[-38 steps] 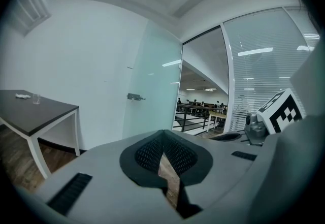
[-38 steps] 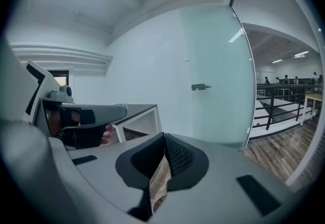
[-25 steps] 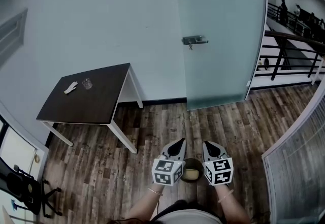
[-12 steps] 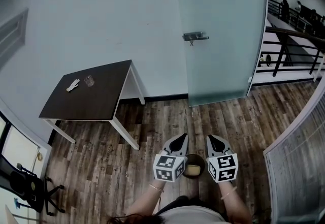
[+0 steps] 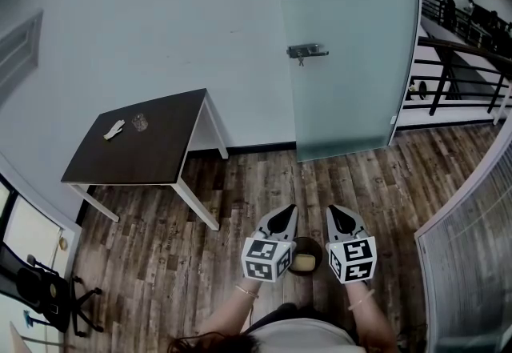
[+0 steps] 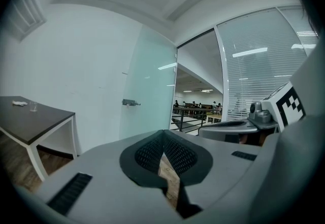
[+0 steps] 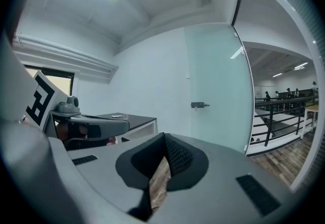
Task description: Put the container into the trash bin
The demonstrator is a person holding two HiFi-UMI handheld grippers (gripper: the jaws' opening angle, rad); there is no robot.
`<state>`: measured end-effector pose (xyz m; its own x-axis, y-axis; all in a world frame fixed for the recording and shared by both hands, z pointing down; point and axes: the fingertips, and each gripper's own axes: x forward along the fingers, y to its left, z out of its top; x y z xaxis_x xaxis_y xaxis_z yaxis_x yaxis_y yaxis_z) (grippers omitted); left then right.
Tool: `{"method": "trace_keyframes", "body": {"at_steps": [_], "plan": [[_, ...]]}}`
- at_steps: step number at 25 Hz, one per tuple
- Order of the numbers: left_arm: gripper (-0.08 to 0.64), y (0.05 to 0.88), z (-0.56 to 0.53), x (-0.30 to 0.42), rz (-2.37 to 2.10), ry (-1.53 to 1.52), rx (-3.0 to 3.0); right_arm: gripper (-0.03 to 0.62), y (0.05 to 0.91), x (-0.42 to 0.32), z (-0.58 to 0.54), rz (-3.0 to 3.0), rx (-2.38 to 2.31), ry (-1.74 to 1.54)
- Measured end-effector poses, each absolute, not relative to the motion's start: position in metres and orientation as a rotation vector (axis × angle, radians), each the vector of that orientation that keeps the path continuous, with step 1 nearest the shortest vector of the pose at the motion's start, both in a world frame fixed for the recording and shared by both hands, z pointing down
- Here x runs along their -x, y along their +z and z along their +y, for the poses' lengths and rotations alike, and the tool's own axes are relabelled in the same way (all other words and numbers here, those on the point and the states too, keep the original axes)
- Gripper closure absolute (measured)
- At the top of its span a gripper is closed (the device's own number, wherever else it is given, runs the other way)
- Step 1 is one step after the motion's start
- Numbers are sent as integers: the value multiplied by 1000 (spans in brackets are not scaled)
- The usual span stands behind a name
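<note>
A small clear container stands on the dark table at the far left, beside a white crumpled scrap. The left gripper view also shows the container, far off. My left gripper and right gripper are held side by side low in the head view, well away from the table. Both are shut and hold nothing. Their pads meet in the left gripper view and the right gripper view. A round dark bin with pale contents shows on the floor between the two grippers.
A frosted glass door with a metal handle stands straight ahead. A black railing lies beyond it at the right, and a glass partition with blinds curves along the right. Wood plank floor runs from me to the table. An office chair is at bottom left.
Both grippers have shifted slightly up and to the right in the head view, staying shut and side by side. The table and the things on it have not moved.
</note>
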<state>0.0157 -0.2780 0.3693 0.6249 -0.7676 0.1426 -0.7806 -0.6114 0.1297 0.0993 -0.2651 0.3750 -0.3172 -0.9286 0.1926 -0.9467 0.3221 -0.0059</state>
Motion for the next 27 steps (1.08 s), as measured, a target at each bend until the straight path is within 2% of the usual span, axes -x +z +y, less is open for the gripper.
{"method": "trace_keyframes", "body": {"at_steps": [27], "plan": [[541, 370, -285, -21, -1243, 132, -2701, 584, 369, -100, -278, -2420, -1757, 141]]}}
